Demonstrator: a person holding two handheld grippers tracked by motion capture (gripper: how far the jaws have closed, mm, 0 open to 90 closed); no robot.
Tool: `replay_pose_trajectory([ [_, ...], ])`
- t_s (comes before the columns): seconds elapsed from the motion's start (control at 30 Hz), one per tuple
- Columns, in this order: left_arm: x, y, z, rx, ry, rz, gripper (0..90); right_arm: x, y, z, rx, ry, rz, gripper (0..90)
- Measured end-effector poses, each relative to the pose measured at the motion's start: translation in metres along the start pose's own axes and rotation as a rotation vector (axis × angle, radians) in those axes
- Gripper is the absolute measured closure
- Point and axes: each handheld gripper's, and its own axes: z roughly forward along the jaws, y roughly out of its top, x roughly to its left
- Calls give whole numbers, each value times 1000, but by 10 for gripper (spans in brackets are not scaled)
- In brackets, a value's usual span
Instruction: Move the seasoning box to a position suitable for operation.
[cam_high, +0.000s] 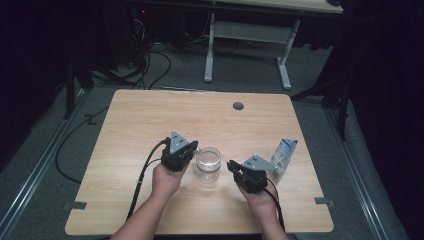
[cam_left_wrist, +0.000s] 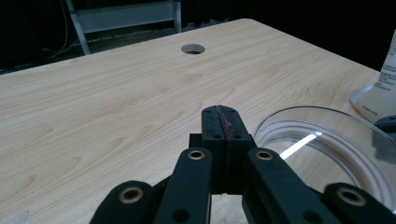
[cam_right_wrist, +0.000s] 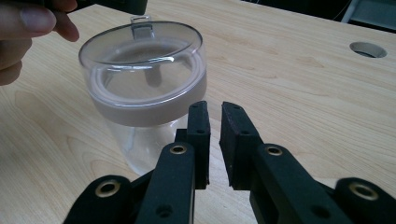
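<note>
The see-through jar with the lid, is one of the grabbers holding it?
No. The clear lidded glass jar stands free on the wooden table. The left gripper is shut on nothing beside it; the right gripper has a narrow empty gap.

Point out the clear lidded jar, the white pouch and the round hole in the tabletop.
clear jar (cam_high: 208, 164): high view, on its lid.
white pouch (cam_high: 285, 155): high view, middle of its front.
round hole (cam_high: 238, 106): high view, its centre, far side of the table (cam_high: 150, 120).
</note>
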Motion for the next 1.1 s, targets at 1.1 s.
replay_pose_trajectory([
  [1.1,-1,-5,0,-35,2,-6,900,6,-1,3,4,11,-29,900],
])
